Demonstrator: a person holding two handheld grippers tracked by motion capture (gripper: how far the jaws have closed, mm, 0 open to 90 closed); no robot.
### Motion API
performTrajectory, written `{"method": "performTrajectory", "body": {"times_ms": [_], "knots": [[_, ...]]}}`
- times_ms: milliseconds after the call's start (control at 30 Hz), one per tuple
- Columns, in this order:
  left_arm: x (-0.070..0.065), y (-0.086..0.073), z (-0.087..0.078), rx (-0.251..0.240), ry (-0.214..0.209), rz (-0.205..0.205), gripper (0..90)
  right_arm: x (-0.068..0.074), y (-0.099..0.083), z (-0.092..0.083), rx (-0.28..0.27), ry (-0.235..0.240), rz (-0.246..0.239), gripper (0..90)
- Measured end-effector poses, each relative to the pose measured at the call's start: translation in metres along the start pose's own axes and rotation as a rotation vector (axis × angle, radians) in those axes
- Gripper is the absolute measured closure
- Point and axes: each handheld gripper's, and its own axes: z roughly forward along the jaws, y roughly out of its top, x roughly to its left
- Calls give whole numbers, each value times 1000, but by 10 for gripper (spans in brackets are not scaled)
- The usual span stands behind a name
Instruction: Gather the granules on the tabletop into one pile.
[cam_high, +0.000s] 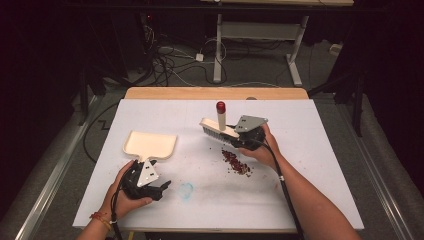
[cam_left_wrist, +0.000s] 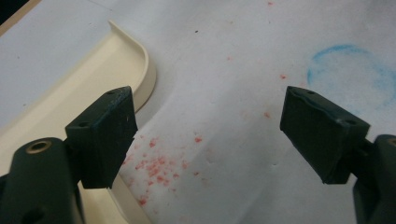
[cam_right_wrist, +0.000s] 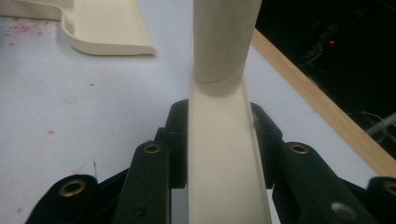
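We see a cream hand brush (cam_high: 218, 129) held above the white worktop (cam_high: 310, 165), right of centre, its bristles pointing down and its handle standing up, ending in a red tip (cam_high: 220, 106). The right gripper (cam_high: 248, 134) grasps it: in the right gripper view the brush's flat cream back (cam_right_wrist: 224, 163) runs straight up between the two black jaws, which press against it from both sides, and the round handle (cam_right_wrist: 224, 37) rises just beyond them. The person's right hand (cam_high: 262, 150) wraps the gripper from behind.

Just below the brush, toward the person, we find a small heap of dark red crumbs (cam_high: 236, 162) lying on the worktop, apart from the bristles.

Well to the left lies a cream dustpan (cam_high: 149, 145), flat on the worktop, its short handle pointing toward the person. The left gripper (cam_high: 150, 187) rests just behind that handle in the left hand (cam_high: 125, 192). In the left gripper view we see its jaws spread wide with nothing between them; the left jaw overlaps the dustpan's curved rim (cam_left_wrist: 140, 60), while the right jaw hangs over bare worktop. Faint red specks (cam_left_wrist: 154, 165) dot the surface between the jaws, and a pale blue ring-shaped stain (cam_left_wrist: 350, 74) lies near the right jaw.
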Motion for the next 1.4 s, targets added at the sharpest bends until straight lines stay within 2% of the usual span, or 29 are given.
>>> {"method": "performTrajectory", "body": {"times_ms": [67,167,233,300,433,500,633,800,1000,1133,1233,1333,1400], "knots": [[0,-1,0,-1,-3,-6,183,1,0,5,3,9,-7,676],[0,-2,-2,-8,-6,-10,183,4,-2,17,33,46,-48,675],[0,-3,-2,-10,-10,-14,183,3,-4,17,17,87,-32,676],[0,-3,-2,-6,-13,-11,183,2,-4,14,24,101,-53,675],[-2,-2,-2,-7,-16,-9,184,-6,-11,6,25,177,-46,675],[-2,-2,-2,-6,-17,-7,184,-5,-13,2,33,210,-62,675],[-3,-1,-1,-1,-20,-1,184,1,-16,-7,50,230,-114,673],[-4,0,0,-2,-21,12,184,1,-20,-27,48,255,-127,675],[-4,1,0,-2,-23,14,185,-6,-29,-48,40,210,-125,675],[-5,2,0,-1,-21,18,184,-13,-29,-57,-13,181,-90,675],[-5,2,0,0,-20,21,184,-16,-25,-58,-26,159,-82,675],[-4,2,0,-3,-22,18,184,-18,-21,-56,-25,107,-68,675],[-4,2,0,-1,-20,20,184,-20,-20,-51,-7,41,-60,675]]}}
